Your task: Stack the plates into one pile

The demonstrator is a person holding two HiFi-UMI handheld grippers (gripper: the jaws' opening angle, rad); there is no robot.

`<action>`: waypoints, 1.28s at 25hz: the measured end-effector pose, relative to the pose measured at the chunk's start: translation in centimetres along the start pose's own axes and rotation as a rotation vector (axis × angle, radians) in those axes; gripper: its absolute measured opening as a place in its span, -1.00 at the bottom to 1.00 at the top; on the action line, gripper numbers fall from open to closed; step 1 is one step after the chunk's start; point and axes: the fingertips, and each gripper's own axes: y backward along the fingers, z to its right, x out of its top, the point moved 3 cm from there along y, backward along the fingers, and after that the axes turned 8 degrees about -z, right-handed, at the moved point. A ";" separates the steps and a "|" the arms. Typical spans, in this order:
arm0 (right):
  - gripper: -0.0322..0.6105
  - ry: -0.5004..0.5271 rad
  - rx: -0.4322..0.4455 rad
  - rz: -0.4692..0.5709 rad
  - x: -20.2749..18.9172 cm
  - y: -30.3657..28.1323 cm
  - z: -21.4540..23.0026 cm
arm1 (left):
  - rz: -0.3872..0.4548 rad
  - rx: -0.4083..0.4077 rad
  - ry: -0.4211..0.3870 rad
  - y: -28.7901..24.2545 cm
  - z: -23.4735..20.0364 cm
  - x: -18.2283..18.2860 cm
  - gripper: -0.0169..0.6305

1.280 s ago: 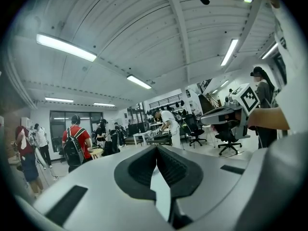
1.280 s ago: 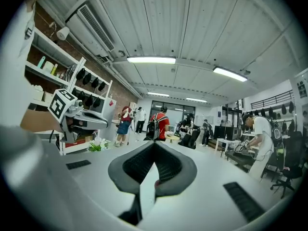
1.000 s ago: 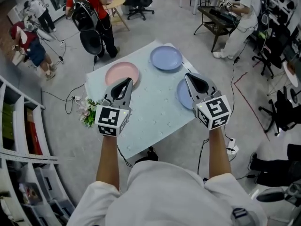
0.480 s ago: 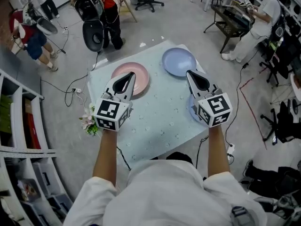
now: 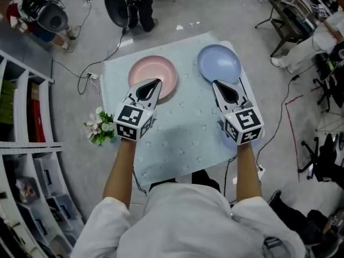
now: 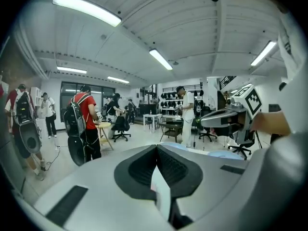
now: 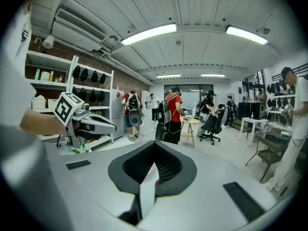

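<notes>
Pink plate, blue plate — apart, jaws seemingly shut

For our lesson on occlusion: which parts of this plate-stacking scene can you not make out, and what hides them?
- Head view: the third plate lies mostly under the right gripper; only a bluish edge shows.
- Head view: the near rim of the pink plate is covered by the left gripper.
- Right gripper view: that gripper's own body fills the lower frame, so no plate shows.
</notes>
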 end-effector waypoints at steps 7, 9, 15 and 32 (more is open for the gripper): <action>-0.87 0.024 0.077 -0.069 -2.9 -4.3 2.2 | -0.154 0.053 -0.016 -6.4 -0.6 -3.9 -0.89; -0.87 0.008 0.098 -0.092 -4.2 -5.3 2.7 | -0.206 0.081 -0.020 -8.0 -1.0 -5.5 -0.89; -0.87 -0.042 0.138 -0.151 -7.6 -7.8 3.9 | -0.349 0.052 -0.017 -13.2 -1.3 -10.1 -0.56; -0.87 -0.106 0.134 -0.246 -11.9 -8.3 4.9 | -0.620 -0.003 -0.120 -20.2 -0.5 -17.9 -0.53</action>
